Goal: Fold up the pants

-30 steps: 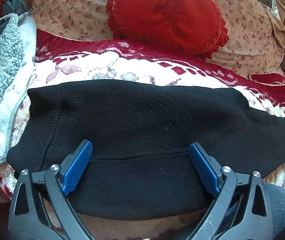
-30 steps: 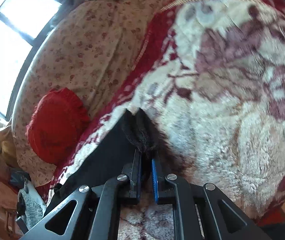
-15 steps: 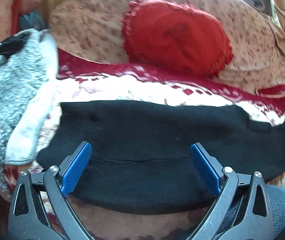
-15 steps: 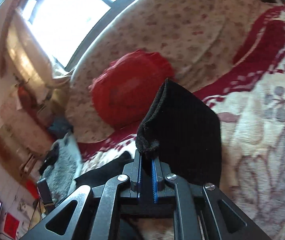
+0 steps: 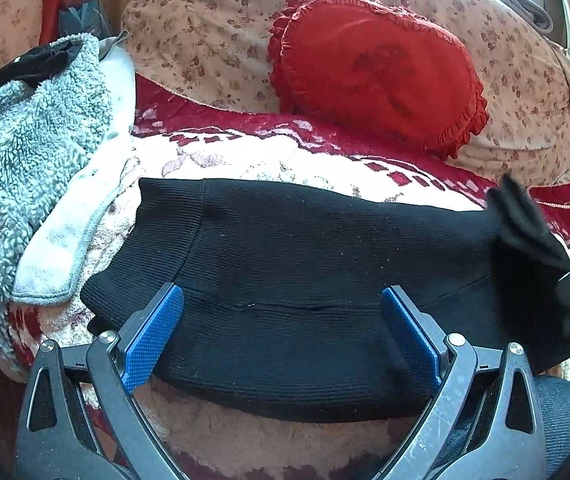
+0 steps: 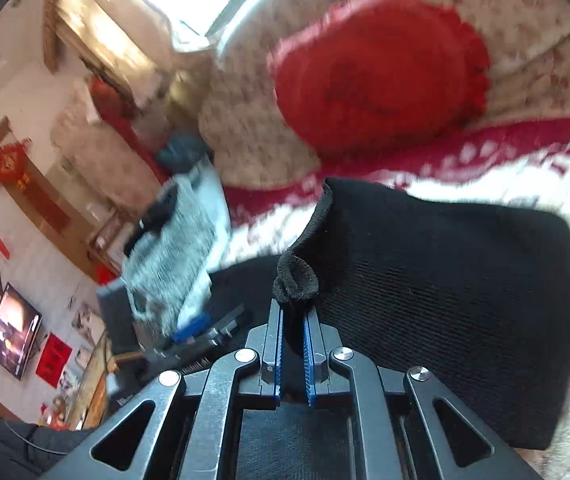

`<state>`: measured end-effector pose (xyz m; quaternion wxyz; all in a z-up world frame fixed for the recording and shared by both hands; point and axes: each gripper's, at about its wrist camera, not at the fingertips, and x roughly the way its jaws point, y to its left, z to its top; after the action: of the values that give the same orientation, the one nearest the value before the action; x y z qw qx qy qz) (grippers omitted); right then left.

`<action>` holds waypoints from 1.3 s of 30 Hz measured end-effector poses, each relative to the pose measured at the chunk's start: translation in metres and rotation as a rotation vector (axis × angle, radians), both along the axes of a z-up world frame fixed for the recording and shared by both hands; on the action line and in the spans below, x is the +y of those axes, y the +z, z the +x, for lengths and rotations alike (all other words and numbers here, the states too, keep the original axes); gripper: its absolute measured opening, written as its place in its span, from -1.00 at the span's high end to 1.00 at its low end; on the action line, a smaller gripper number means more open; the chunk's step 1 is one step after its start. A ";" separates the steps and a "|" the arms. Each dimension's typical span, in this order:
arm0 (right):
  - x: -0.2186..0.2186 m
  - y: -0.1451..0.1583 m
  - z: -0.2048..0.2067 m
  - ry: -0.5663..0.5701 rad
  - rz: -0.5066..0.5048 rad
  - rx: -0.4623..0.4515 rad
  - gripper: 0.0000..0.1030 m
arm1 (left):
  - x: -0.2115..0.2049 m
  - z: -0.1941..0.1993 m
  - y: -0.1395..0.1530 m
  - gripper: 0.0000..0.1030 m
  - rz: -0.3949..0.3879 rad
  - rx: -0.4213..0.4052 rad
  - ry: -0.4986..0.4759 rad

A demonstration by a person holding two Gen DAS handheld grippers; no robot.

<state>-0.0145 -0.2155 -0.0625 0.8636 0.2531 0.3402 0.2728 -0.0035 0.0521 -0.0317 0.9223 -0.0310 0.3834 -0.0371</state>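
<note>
Black ribbed knit pants (image 5: 305, 264) lie flat across a fleecy red-and-cream blanket (image 5: 253, 160). My left gripper (image 5: 281, 336) is open, its blue pads spread wide just above the pants' near edge, touching nothing. My right gripper (image 6: 293, 344) is shut on the leg end of the pants (image 6: 425, 280) and holds it lifted, doubled back toward the waist. That lifted end shows at the right edge of the left wrist view (image 5: 525, 232).
A red frilled cushion (image 5: 377, 68) leans on floral pillows (image 5: 205, 28) behind the pants. A grey fleece garment with white lining (image 5: 33, 168) lies to the left, also visible in the right wrist view (image 6: 177, 248). A knee in grey fabric (image 5: 561, 404) is at bottom right.
My right gripper has lifted the leg end off the blanket and carried it leftward over the pants. My left gripper stayed open over the near edge, shifting slightly left.
</note>
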 end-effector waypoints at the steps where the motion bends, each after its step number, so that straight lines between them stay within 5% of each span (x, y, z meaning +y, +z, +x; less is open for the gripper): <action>1: 0.002 -0.004 0.004 0.008 -0.001 0.021 0.85 | 0.000 0.000 -0.001 -0.93 0.001 0.003 -0.002; 7: 0.007 -0.032 0.020 0.032 -0.009 0.178 0.84 | -0.004 0.001 -0.002 -0.93 0.013 0.008 -0.019; 14: -0.002 -0.023 0.009 0.099 0.167 0.143 0.61 | -0.013 -0.010 0.029 -0.93 0.014 -0.121 -0.106; 17: -0.022 0.004 -0.014 0.084 0.153 0.009 0.59 | -0.034 -0.019 0.055 -0.93 -0.026 -0.195 -0.310; 19: -0.054 0.015 -0.032 -0.083 0.098 -0.077 0.29 | -0.051 -0.024 0.072 -0.92 -0.056 -0.236 -0.468; 21: -0.087 0.013 -0.046 -0.335 -0.060 -0.091 0.02 | -0.069 -0.026 0.087 -0.78 -0.106 -0.259 -0.643; 23: -0.112 0.000 -0.050 -0.456 -0.082 -0.019 0.00 | -0.091 -0.016 0.090 -0.17 -0.139 -0.183 -0.787; 24: -0.119 -0.007 -0.048 -0.455 -0.032 0.026 -0.01 | -0.104 -0.006 0.085 -0.04 -0.137 -0.120 -0.835; 25: -0.126 -0.015 -0.047 -0.445 0.030 0.067 -0.01 | -0.111 0.002 0.079 0.15 -0.126 -0.080 -0.847; 30: -0.133 -0.029 -0.037 -0.414 0.118 0.077 -0.01 | -0.124 0.040 0.018 0.17 0.024 0.166 -0.736; 36: -0.129 -0.050 -0.018 -0.293 0.229 0.156 -0.02 | -0.116 0.036 0.018 0.17 -0.021 0.156 -0.714; 39: -0.128 -0.047 -0.015 -0.272 0.242 0.110 -0.09 | -0.114 0.033 0.019 0.17 -0.022 0.149 -0.710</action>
<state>-0.0295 -0.3431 -0.1099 0.8359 0.4134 0.3141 0.1783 0.0292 -0.0620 -0.0126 0.8209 0.0916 0.4362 -0.3569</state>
